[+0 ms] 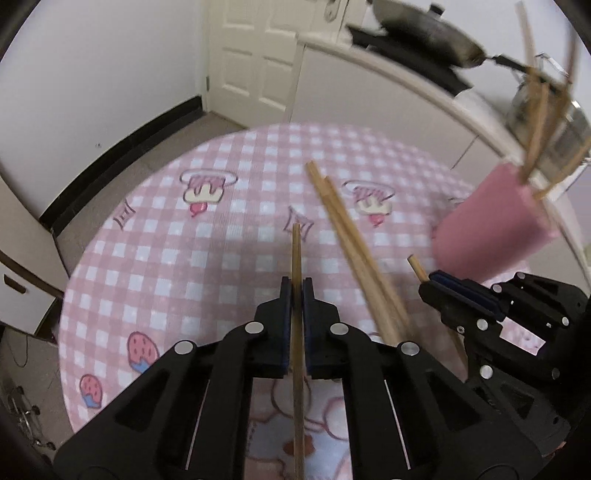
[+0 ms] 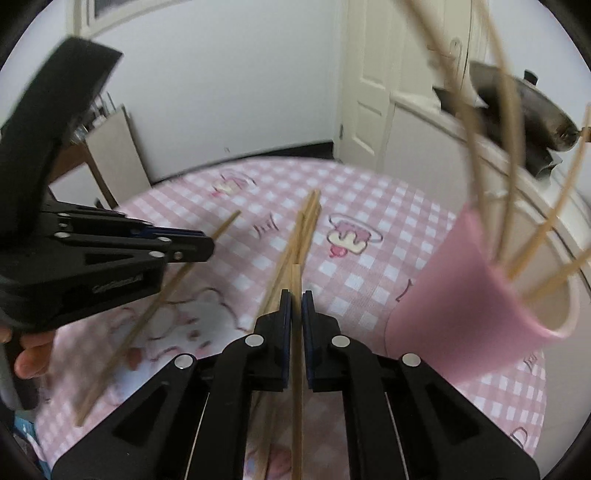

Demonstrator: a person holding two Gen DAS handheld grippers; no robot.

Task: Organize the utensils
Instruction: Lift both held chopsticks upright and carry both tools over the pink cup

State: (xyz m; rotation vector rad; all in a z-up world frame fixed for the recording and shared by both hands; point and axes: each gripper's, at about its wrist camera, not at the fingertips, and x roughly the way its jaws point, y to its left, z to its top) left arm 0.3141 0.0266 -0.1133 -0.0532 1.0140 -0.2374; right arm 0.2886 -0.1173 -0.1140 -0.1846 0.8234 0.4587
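- Gripping 1 wooden chopstick each, 2 handheld grippers hover over a round table [image 1: 229, 155] covered in a pink-and-white checked cloth with cartoon prints.
- In the left wrist view, the left gripper [image 1: 296, 291] has its jaws closed on the left chopstick [image 1: 296, 258], which runs straight out between the blue pads and ends a little past them.
- The right gripper [image 2: 296, 301] is likewise clamped on the right chopstick [image 2: 296, 280]; only a short tip shows beyond its pads (the rest runs back under the camera).
- Each stick lies along the line of its fingers, probably so it can be aimed end-first into a narrow opening.
- A loose bundle of chopsticks [image 2: 301, 236] lies flat on the cloth between the 2 grippers, not yet collected.
- A pink cup [image 2: 458, 291] stands on the table toward the right edge, nearer the right gripper, with several chopsticks [image 2: 532, 243] already standing in it and fanning outward.
- The cup seems to be the collecting point, so the task looks partly done, with the next step likely carrying both held sticks over its mouth.
- Part of a person's hand [image 2: 33, 354] shows behind the left gripper in the right wrist view.
- Behind the table are a white counter with a dark pan [image 1: 424, 33], and a closed door.
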